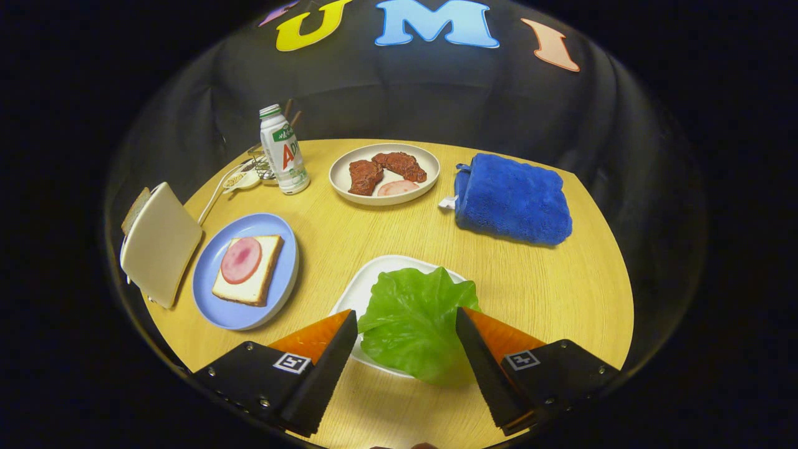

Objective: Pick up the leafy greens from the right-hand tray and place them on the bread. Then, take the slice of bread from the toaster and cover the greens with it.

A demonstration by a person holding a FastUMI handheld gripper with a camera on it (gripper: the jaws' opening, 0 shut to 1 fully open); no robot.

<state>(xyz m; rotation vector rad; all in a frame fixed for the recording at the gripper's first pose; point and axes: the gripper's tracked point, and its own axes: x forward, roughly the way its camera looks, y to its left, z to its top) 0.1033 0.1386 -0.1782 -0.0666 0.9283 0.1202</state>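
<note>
A green lettuce leaf (408, 318) lies on a white tray (365, 287) on the round wooden table. My gripper (406, 318) stands open, its two fingers on either side of the leaf, with space between each finger and the leaf. To the left, a slice of bread (249, 269) topped with a pink round of ham (241, 259) rests on a blue plate (215, 299). Further left stands a cream toaster (161, 243), and a slice of bread (134, 209) sticks up behind it.
A white plate (384, 173) with dark meat pieces and a ham slice sits at the back. A folded blue towel (511, 199) lies at the back right. A white bottle (283, 149) stands at the back left beside a small dish (240, 179).
</note>
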